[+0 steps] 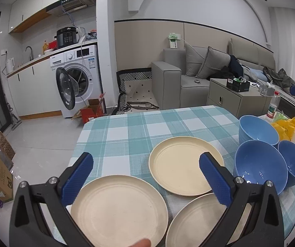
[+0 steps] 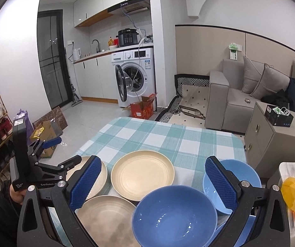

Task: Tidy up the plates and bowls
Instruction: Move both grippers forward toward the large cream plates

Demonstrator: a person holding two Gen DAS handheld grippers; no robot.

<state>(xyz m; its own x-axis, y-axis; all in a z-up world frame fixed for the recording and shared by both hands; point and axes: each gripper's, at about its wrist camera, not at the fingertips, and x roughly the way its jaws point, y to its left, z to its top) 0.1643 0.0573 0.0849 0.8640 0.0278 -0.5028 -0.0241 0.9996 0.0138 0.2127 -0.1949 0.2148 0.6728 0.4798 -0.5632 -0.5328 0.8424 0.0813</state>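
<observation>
While both grippers hover wide open and empty, the left gripper (image 1: 146, 177) frames the nearest cream plate (image 1: 119, 211); best to slide one finger under its rim. Right gripper (image 2: 153, 183) waits over the blue bowl (image 2: 174, 216). Beyond: checked tablecloth (image 1: 126, 131), then washing machine (image 1: 79, 78) and sofa (image 1: 190, 72).
</observation>
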